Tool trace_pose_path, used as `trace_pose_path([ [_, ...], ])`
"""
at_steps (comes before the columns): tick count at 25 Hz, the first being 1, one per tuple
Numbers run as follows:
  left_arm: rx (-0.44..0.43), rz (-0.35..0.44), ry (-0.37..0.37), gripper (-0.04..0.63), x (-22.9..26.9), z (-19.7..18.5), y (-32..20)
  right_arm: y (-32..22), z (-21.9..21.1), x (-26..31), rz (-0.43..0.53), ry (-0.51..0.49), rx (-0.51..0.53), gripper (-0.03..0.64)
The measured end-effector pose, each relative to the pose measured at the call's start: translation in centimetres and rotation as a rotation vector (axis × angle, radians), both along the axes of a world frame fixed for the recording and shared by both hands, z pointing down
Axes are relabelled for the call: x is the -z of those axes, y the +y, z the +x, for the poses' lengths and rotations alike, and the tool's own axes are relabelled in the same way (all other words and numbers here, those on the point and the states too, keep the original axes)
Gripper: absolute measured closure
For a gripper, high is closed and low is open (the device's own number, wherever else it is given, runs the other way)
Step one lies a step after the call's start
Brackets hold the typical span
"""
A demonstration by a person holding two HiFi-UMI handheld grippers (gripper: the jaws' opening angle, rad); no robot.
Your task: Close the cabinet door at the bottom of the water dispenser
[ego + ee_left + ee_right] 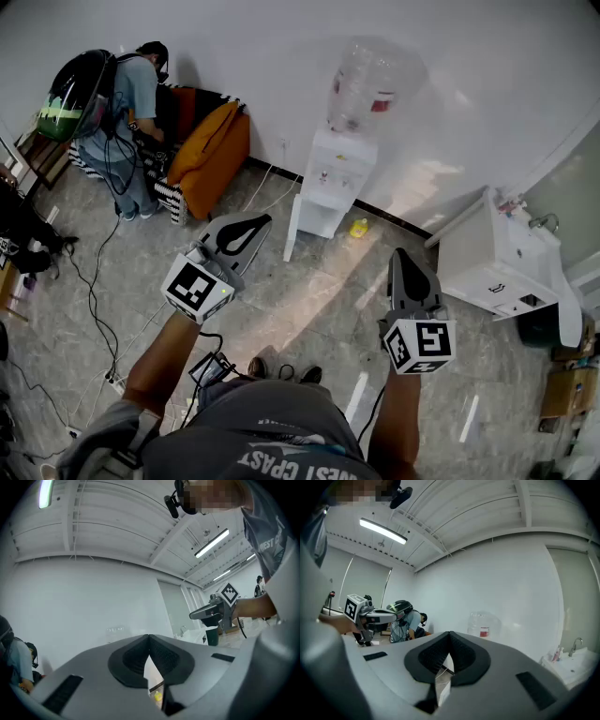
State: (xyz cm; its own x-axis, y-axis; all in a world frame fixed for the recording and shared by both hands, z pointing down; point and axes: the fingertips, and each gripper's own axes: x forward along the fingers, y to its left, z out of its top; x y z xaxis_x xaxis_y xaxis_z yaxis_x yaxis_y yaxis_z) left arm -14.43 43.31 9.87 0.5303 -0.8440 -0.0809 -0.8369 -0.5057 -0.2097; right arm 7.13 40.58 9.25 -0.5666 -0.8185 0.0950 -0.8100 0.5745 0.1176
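Observation:
The white water dispenser [336,176] stands against the far wall with a clear bottle [364,82] on top. Its bottom cabinet door [292,231] hangs open toward the left. My left gripper [259,223] is held level in front of the open door, apart from it, its jaws shut with nothing between them. My right gripper [398,255] hovers to the right of the dispenser, also shut and empty. In the right gripper view the bottle [481,625] shows beyond the shut right gripper [450,635]. The left gripper [149,638] hides most of the dispenser in its own view.
A small yellow object [358,228] lies on the floor by the dispenser's base. A white sink unit [502,264] stands at the right. A person with a backpack [112,103] bends over by an orange bag [212,148] at the back left. Cables [92,281] trail across the floor.

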Motion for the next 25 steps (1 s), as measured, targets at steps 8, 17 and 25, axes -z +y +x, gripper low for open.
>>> trace_pose_path([
  [8,-0.013,-0.009,0.007,0.580,-0.7,-0.5,-0.2,0.0,-0.4,-0.6,-0.008,0.006,-0.013,0.591],
  [17,-0.035,-0.019,0.017,0.580,-1.3,-1.5,-1.3,-0.8,-1.4,-0.7,-0.010,-0.012,-0.040,0.591],
  [25,-0.054,-0.037,0.032,0.580,-1.9,-1.5,-2.6,-1.6,-1.4,-0.7,-0.019,-0.031,-0.060,0.590],
])
